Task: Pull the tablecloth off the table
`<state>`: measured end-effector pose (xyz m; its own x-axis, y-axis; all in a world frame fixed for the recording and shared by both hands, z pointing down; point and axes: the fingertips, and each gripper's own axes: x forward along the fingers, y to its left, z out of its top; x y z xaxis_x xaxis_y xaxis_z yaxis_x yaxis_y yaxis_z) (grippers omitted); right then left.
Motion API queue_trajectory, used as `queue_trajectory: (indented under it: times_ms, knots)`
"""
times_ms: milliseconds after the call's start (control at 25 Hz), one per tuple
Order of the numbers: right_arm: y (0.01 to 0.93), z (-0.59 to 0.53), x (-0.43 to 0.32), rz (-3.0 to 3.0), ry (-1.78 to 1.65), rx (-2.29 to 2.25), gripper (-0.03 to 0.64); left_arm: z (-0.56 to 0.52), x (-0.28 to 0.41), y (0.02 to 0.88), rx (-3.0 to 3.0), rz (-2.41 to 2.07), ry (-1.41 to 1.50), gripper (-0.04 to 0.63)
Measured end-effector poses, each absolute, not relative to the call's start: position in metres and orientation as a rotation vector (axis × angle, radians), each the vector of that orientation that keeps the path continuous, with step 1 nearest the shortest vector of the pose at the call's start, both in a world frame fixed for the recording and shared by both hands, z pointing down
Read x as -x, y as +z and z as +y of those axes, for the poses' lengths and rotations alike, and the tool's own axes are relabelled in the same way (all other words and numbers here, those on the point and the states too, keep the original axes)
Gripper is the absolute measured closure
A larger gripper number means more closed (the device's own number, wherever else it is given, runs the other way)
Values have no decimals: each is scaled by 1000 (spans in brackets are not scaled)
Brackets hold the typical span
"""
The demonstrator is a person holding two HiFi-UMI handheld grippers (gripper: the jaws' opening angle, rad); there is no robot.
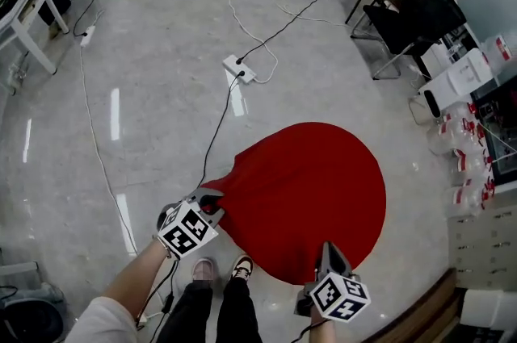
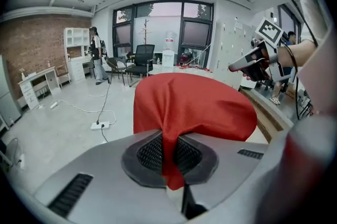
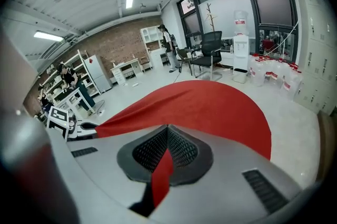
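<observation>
A round red tablecloth (image 1: 311, 188) drapes over the table, which it hides entirely. My left gripper (image 1: 215, 201) is shut on the cloth's near-left edge, which is lifted and bunched into a peak. In the left gripper view a fold of cloth (image 2: 169, 159) is pinched between the black pads (image 2: 150, 154). My right gripper (image 1: 329, 251) is shut on the near edge, a red strip (image 3: 162, 173) caught between its pads (image 3: 181, 150). The cloth (image 3: 210, 107) is stretched taut between both grippers. The right gripper (image 2: 254, 62) also shows in the left gripper view.
A white power strip (image 1: 240, 69) with cables lies on the grey floor beyond the table. A black chair (image 1: 412, 14) and water bottles (image 1: 468, 141) stand at the right. A wooden ledge (image 1: 420, 309) runs near right. The person's shoes (image 1: 220, 269) are below the cloth.
</observation>
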<state>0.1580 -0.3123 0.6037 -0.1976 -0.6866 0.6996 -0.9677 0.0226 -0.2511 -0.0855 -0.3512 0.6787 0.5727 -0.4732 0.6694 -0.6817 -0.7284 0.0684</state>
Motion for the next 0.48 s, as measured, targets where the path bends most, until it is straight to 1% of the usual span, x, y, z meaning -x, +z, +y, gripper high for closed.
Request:
queue_trajectory:
  times_ms: [320,360,400,440,480]
  knots:
    - [602,-316,-165,-1966,1020,-1573,585,-337,69,626,-2418,-1069,840,577]
    - [603,-318,-165,-1972,1015,-1553,569,-335,67,620,-2406,-1073,821,577]
    - [604,-321,-165,-1976,1005,-1527,496,-333,64,615,-2396,-1076,807,577]
    - [605,-324,-164,-1979,988,-1500,459,-331,62,610,-2387,-1079,797,577]
    - [607,-327,-164,-1982,967,-1474,459,-329,60,606,-2382,-1081,788,577]
